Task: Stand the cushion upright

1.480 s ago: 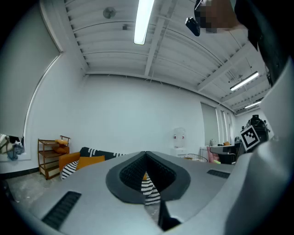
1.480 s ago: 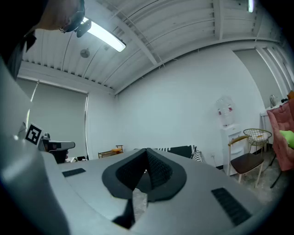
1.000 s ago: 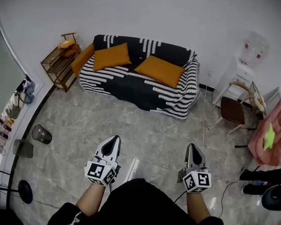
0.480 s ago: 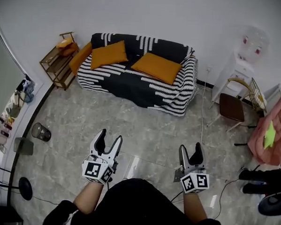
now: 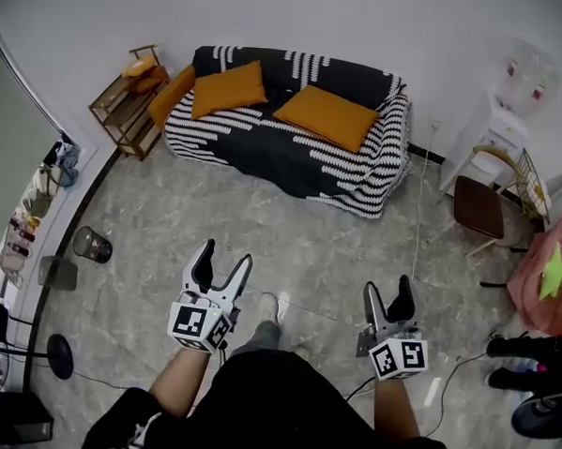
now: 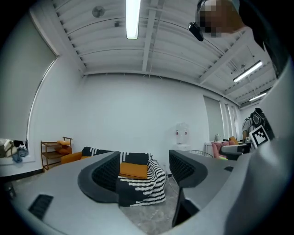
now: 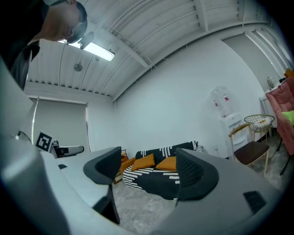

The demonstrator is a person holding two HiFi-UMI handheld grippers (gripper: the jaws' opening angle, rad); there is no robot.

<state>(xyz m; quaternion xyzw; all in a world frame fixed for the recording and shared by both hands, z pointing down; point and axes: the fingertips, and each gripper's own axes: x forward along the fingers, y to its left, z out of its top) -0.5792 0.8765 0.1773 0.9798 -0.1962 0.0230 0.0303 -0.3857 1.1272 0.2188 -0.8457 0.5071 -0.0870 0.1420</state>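
Note:
A sofa with a black-and-white striped cover stands against the far wall. Three orange cushions are on it. One leans on the backrest, one lies flat on the seat at the right, and one rests by the left armrest. My left gripper and right gripper hover over the floor, well short of the sofa. Both have just been opening and hold nothing. The left gripper view frames the flat cushion between its jaws from afar. The right gripper view shows two of the cushions.
A wooden shelf stands left of the sofa, with a wire wastebasket on the floor nearer me. At the right are a brown chair, a white cabinet and pink cloth. My foot is on the marble floor.
Both grippers went from shut to open, with nothing between the jaws. The view has shifted slightly and a foot now shows ahead of the body.

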